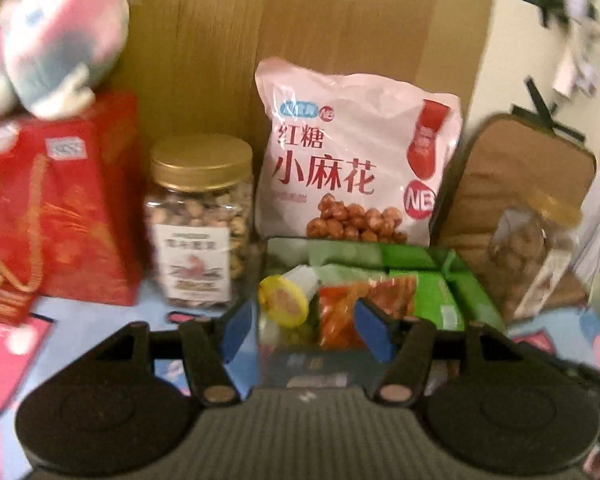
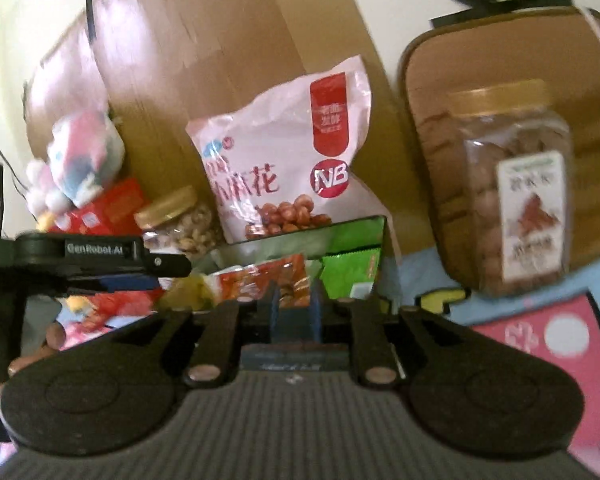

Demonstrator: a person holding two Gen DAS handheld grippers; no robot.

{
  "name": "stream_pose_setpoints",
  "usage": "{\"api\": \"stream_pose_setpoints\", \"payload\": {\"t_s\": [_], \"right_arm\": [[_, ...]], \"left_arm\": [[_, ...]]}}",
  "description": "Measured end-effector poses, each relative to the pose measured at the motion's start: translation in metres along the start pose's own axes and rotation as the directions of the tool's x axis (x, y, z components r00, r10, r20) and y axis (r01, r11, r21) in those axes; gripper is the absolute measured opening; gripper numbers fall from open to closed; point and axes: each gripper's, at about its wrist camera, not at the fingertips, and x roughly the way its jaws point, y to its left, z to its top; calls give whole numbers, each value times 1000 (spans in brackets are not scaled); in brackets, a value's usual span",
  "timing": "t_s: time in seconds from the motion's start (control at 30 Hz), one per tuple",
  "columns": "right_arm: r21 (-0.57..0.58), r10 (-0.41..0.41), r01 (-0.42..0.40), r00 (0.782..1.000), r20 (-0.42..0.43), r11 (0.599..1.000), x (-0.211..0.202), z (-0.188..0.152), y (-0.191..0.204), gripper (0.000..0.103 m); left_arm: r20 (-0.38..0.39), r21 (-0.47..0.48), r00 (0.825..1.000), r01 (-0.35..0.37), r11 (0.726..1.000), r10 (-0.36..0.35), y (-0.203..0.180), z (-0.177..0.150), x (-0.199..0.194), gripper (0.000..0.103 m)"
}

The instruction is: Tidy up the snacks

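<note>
Nearest to me, the left gripper [image 1: 306,330] hangs with its blue pads parted about halfway and nothing pinched between them. Just past it sits the dark snack tray [image 1: 272,368]. The right gripper [image 2: 294,312] hovers at the tray's near edge with its pads drawn narrow; they frame an orange-red packet [image 2: 272,276], but I cannot tell whether they press on it.

The tray is evidently the collecting spot: green packets [image 1: 436,296] stand packed along its right side, orange-red ones fill the middle, and a yellow-lidded tub [image 1: 284,294] lies tipped at the left.

The bigger snacks stand behind, propped against a cardboard box [image 1: 300,40]: a pink bag of brown-sugar twists [image 1: 356,152] in the centre, a gold-lidded jar of nuts [image 1: 200,220] to its left, and another jar [image 2: 512,188] far right before a brown cushion [image 2: 500,60]. A red gift bag [image 1: 60,200] with a plush toy [image 1: 56,36] on top crowds the left, leaving little room there.
</note>
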Motion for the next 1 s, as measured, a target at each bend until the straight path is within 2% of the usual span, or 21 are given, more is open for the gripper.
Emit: {"api": "stream_pose_setpoints", "payload": {"t_s": [0.07,0.1,0.13,0.2,0.3,0.37,0.43,0.53,0.63,0.83,1.0], "right_arm": [[17,6,-6,1000,17,1000,-21,-9,11,28],[19,-5,5,1000,23,1000,-32,-15,17,33],[20,-24,23,999,27,1000,-37,-19,26,35],[38,-52,51,998,28,998,-56,-32,33,35],[97,-66,65,998,9,993,-78,-49,38,35],[95,-92,93,996,-11,991,-93,-60,43,35],[84,-111,111,994,-11,990,-104,-67,50,35],[76,-121,121,993,-5,990,-126,-80,60,36],[77,-128,128,992,3,989,-143,-92,69,47],[71,-122,123,992,-18,990,-159,-111,86,48],[84,-101,102,995,-23,991,-167,-117,97,48]], "left_arm": [[22,22,1000,-22,1000,22,-5,-16,-22,64],[24,18,999,-30,999,29,-6,-23,-30,73],[28,5,999,-35,999,35,-5,-32,-38,83],[36,-20,998,-48,999,48,-6,-47,-51,86],[25,-15,999,-45,999,46,-15,-74,-73,89],[14,-17,999,-48,999,48,-19,-92,-86,92],[5,-23,999,-51,998,51,-21,-108,-98,102],[21,-14,998,-65,998,65,-24,-128,-120,103],[37,-12,996,-79,997,80,-25,-144,-140,103],[53,5,993,-107,994,106,-23,-169,-169,103],[53,37,986,-161,986,159,-26,-181,-182,103]]}}
